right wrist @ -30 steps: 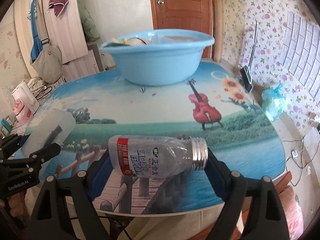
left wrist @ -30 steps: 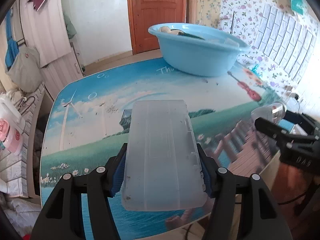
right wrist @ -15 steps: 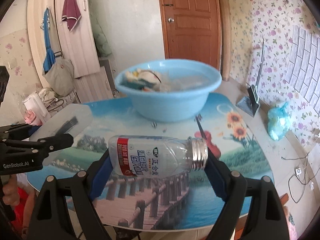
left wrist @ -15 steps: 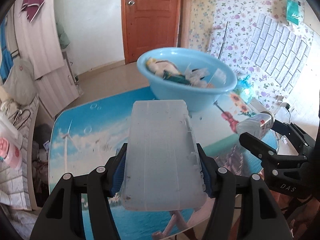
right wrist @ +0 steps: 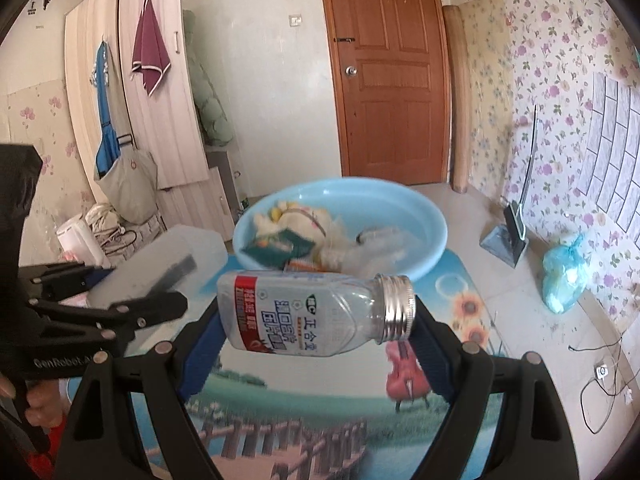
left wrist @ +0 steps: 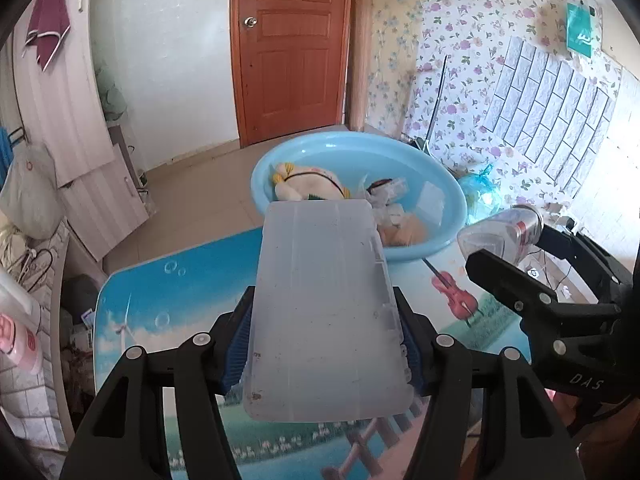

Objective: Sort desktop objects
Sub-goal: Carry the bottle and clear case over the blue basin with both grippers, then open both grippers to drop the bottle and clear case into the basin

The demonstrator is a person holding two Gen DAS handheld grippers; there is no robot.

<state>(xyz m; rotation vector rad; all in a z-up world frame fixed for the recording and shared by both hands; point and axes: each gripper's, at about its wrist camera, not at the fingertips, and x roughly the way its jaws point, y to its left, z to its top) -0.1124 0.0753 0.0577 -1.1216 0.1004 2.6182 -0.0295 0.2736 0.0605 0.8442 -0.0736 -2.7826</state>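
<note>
My left gripper (left wrist: 324, 344) is shut on a flat translucent plastic box (left wrist: 320, 300) and holds it high above the table, its far end over the near rim of the light blue basin (left wrist: 448, 184). My right gripper (right wrist: 316, 320) is shut on an empty clear bottle (right wrist: 304, 316) with a red and blue label and a silver threaded neck, held sideways in front of the basin (right wrist: 432, 216). The basin holds a plush toy (left wrist: 304, 184) and several plastic bits. The right gripper also shows in the left wrist view (left wrist: 512, 248), and the left gripper in the right wrist view (right wrist: 132, 284).
The table (left wrist: 168, 292) has a printed landscape cover with a violin (right wrist: 404, 368). A blue plastic bag (right wrist: 564, 276) and a dustpan (right wrist: 508, 232) lie on the floor at the right. A brown door (left wrist: 292, 48) and wardrobes stand behind.
Both grippers have risen well above the table and come nearer the basin, each still holding its object. The basin's inside now shows from above.
</note>
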